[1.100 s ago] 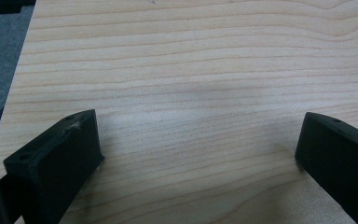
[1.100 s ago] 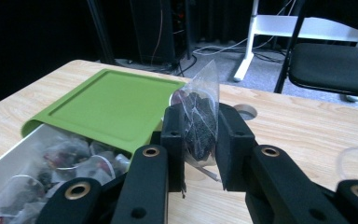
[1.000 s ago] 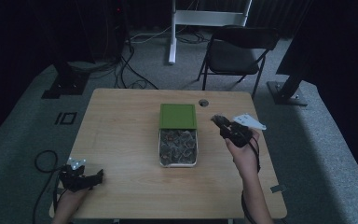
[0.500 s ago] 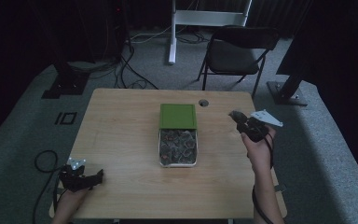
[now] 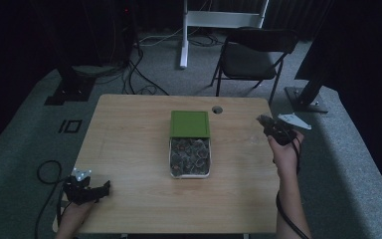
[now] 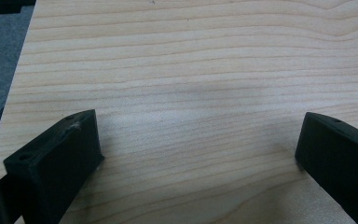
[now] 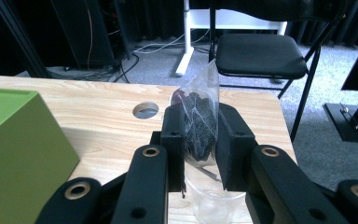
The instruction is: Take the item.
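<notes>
Pinching a crinkly clear packet (image 7: 196, 122) of dark bits.

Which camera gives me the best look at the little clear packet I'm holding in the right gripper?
The right gripper view: the clear packet with dark contents stands close up, pinched between the right gripper jaws. In the high view it is a small dark blur at that gripper's tip. The left gripper view looks at bare wooden table.
</notes>
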Available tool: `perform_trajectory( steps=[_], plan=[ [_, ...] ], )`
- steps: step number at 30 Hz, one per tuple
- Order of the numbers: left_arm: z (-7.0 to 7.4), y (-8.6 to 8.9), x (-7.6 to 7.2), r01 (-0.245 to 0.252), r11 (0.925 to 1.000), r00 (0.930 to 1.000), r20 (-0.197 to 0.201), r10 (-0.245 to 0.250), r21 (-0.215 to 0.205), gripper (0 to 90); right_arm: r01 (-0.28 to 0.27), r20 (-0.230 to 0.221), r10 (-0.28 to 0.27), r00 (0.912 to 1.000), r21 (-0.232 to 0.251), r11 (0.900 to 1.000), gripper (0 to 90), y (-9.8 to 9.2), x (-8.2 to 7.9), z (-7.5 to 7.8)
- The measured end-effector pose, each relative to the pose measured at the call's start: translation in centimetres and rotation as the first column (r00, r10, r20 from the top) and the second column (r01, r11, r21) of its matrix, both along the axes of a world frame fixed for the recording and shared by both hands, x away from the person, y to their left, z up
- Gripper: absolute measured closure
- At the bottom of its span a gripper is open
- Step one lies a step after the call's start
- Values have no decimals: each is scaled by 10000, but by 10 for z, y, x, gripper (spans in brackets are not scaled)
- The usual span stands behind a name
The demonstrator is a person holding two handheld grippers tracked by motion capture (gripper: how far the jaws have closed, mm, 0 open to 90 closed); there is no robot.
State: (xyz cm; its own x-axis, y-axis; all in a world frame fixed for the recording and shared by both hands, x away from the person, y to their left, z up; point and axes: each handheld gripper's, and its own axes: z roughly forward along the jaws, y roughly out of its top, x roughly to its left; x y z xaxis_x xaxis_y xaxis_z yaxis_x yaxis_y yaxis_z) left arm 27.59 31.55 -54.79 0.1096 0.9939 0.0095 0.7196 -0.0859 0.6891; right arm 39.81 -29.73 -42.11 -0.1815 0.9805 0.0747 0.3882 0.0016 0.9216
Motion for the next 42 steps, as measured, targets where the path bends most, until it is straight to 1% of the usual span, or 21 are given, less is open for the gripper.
perform_trajectory(
  steps=[3,8,12,15,21,28,31,38,40,42],
  plan=[
    [0,0,0,2,10000,10000,-2,-2,2,5,166,-126,-165,9998,82,9998,754,-5,6,-4],
    [0,0,0,2,10000,10000,-2,-2,1,5,246,-238,-245,9994,22,9997,754,-9,13,-8],
    [0,0,0,4,10000,10000,-2,-4,5,5,294,-519,-293,9982,12,9996,754,-11,18,-10],
    [0,0,0,3,10000,10000,0,-3,0,5,302,-597,-305,9977,-64,9995,754,-12,22,-11],
    [0,0,0,0,10000,10000,0,0,2,5,330,-778,-335,9964,-79,9994,754,-11,27,-13],
    [0,0,0,1,10000,10000,1,-1,-1,5,318,-1091,-332,9935,-147,9994,754,-9,31,-22],
    [0,0,0,1,10000,10000,1,-1,0,5,281,-1138,-282,9931,-20,9996,754,-7,32,-25],
    [0,0,0,2,10000,10000,-2,-2,2,5,382,-1278,-391,9910,-91,9992,753,-8,36,-30],
    [0,0,0,1,10000,10000,1,-1,2,5,461,-1358,-482,9896,-184,9988,752,-9,38,-31],
    [0,0,0,0,10000,10000,2,0,-1,5,459,-1428,-471,9886,-112,9989,751,-10,38,-33]
  ],
)
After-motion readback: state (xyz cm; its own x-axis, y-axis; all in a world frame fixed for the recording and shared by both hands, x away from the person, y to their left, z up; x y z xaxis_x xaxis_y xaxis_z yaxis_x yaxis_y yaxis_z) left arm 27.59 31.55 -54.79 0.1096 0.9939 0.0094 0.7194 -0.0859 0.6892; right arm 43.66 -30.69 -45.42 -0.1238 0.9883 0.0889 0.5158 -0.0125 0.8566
